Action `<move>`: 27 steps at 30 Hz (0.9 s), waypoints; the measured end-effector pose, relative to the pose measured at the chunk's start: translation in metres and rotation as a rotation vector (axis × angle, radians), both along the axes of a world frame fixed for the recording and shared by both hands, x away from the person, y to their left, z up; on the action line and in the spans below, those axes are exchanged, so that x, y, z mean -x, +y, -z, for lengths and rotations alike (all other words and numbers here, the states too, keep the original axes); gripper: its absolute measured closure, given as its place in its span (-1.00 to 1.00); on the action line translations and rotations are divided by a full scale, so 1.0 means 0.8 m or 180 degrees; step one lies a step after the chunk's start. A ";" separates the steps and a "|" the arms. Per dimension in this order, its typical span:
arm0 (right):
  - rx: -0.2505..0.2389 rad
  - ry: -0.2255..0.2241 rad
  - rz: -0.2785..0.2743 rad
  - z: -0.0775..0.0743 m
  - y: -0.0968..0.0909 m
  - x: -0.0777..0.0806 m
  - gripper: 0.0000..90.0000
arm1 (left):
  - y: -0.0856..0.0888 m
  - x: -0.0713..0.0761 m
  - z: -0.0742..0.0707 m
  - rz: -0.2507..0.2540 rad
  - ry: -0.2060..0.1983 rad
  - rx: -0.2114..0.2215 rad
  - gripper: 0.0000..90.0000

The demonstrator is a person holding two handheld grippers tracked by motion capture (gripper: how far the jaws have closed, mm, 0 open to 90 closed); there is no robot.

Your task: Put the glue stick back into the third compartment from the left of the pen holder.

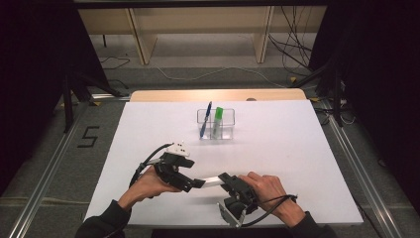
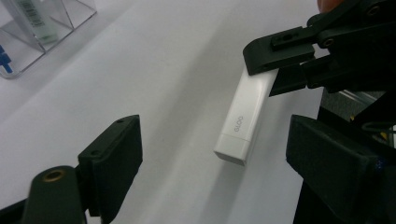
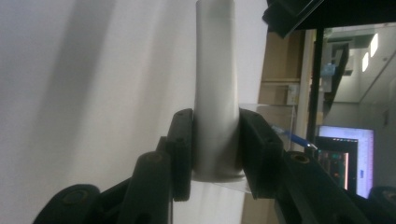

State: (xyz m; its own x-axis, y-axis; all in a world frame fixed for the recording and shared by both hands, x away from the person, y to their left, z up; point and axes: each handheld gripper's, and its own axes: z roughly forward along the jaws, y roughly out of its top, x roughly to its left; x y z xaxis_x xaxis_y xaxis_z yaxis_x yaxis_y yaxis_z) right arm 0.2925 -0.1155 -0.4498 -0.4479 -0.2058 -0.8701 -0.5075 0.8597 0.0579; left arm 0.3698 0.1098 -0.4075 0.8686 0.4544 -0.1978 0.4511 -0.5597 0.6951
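Right gripper (image 1: 224,179): its jaws are clamped on one end of a white stick-shaped tube (image 1: 212,181). In the right gripper view the two black pads (image 3: 183,154) press on both sides of the tube (image 3: 215,93), which runs straight out away from the camera.

Left gripper (image 1: 197,184): its jaws stand wide apart, and nothing is pressed between them. In the left gripper view the tube (image 2: 243,119) lies in the gap between the two jaws, touching neither, with the right gripper (image 2: 275,63) biting on its far end.

White tube: held just above the white table top (image 1: 277,163), near the front edge on the person's side, roughly level between the two grippers. A small grey print shows on its side, too small to read. Its free end, with a seam like a cap line, points towards the left gripper.

Hands: the left hand (image 1: 148,184) and the right hand (image 1: 270,191) come in from the bottom of the high view, each wrapped around its gripper, with dark sleeves behind.

Clear holder (image 1: 216,124): a transparent box with compartments, well apart from the grippers, towards the far middle of the table. A blue pen (image 1: 205,119) leans in one part and a green-capped marker (image 1: 218,121) stands just beside it.

Surroundings: a wooden strip along the table's far edge, cables on the floor beyond.
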 end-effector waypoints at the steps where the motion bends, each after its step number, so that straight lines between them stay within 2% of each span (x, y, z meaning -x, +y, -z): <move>1: 0.0003 -0.0036 -0.0006 0.001 0.000 0.001 0.50 | -0.002 -0.001 0.000 0.0031 0.0007 -0.0045 -0.60; 10: 0.0076 -0.0337 -0.0155 0.006 0.002 0.003 0.50 | -0.022 -0.004 -0.002 0.0205 0.0069 -0.0251 -0.57; 11: 0.0080 -0.0338 -0.0129 0.007 0.001 0.004 0.50 | -0.023 -0.005 -0.002 0.0239 0.0078 -0.0279 -0.57; 21: 0.0170 -0.0472 -0.0270 0.012 0.003 0.006 0.50 | -0.039 -0.009 0.005 0.0473 0.0195 -0.0531 -0.42; 27: 0.0203 -0.0471 -0.0277 0.015 0.003 0.007 0.50 | -0.044 -0.011 0.007 0.0553 0.0253 -0.0589 -0.30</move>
